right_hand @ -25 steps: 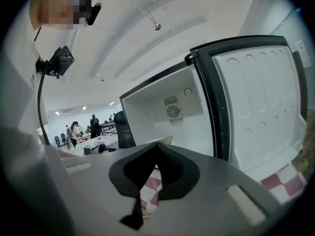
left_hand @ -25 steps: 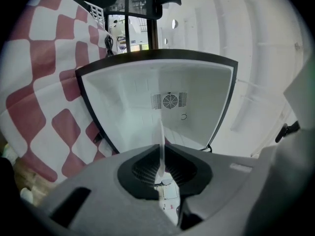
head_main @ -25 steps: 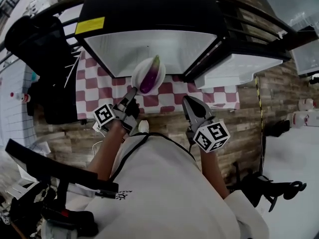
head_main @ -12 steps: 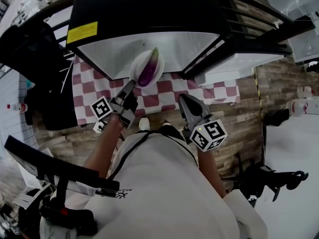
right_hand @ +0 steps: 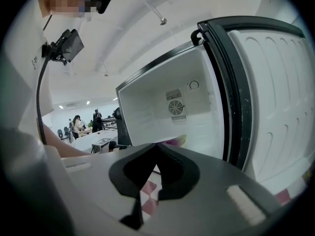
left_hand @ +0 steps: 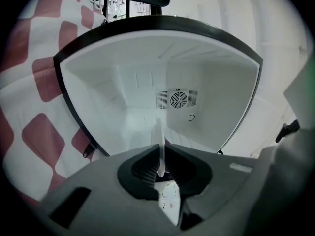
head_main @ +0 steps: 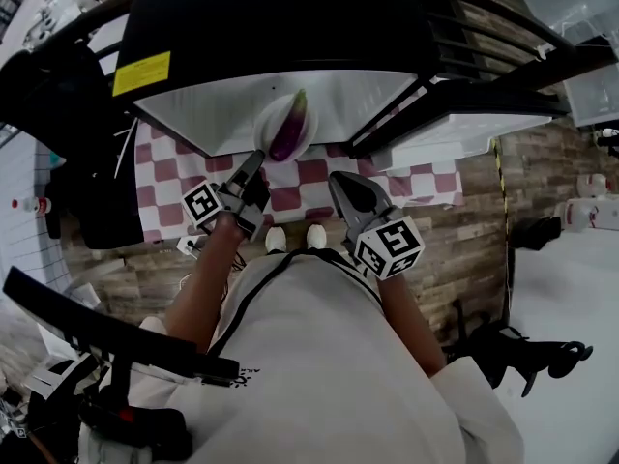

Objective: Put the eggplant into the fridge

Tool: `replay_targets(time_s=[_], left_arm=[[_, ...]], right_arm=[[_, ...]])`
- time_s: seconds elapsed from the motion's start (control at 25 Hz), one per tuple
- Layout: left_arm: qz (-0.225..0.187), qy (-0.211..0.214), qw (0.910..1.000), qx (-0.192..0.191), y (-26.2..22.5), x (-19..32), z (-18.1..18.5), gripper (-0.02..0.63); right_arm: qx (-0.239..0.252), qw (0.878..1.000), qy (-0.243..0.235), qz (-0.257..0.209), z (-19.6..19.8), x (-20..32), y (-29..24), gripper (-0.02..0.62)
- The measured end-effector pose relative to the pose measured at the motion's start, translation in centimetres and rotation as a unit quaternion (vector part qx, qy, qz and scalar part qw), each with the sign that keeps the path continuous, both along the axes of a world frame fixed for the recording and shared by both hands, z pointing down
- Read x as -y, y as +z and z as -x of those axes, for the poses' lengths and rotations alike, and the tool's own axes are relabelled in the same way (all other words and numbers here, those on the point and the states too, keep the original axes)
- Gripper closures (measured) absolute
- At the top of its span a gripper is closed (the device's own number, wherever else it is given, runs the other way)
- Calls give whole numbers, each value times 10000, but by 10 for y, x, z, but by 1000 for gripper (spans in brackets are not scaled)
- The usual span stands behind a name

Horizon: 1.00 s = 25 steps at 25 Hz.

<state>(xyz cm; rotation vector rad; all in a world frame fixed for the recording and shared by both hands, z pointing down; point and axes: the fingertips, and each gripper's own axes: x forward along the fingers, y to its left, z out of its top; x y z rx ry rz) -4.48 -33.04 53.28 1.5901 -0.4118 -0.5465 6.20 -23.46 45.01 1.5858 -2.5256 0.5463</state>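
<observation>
The left tongs (head_main: 254,162) pinch the near rim of a white plate (head_main: 267,124); in the left gripper view the rim stands edge-on (left_hand: 159,140), clamped where the tongs (left_hand: 160,165) meet. The eggplant (head_main: 291,129), purple with a green stalk end, lies on that plate just beyond the left tongs, at the mouth of the open fridge (head_main: 290,27). Deep inside, straight ahead of the left tongs, is a round fan grille (left_hand: 177,99).

The right tongs (head_main: 338,182) are pressed together with nothing between them (right_hand: 156,145), beside the left pair and short of the fridge. The open door (right_hand: 275,107) is to their right.

A yellow label (head_main: 140,72) sits on the fridge top, left of the left tongs; its print is too small to read. Under both tongs lies the table's red-and-white checked cloth (head_main: 309,189).
</observation>
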Motion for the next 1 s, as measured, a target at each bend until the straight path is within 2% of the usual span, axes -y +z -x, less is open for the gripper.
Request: replay_targets(time_s=[0.2,0.4,0.68,0.8,1.0], left_arm=[[-24,7,10000,63,16,13,-17,571],[-26,65,9998,176,33,26,-31,569],[5,105,9999,91,47,36,-45,569],[61,95,9996,257,68,41,-44,569],[55,116,9998,134,68,50,-53,569]], right_arm=[[75,9998,-36,186,-5,15,20,589],[-53,9993,-223,283,-2,27,32,589],[-84,9987,-257,433,-2,33,45,589],[-125,9982,-250,523,-4,30,49,589],[-157,9979,-136,622,-13,30,54,589]])
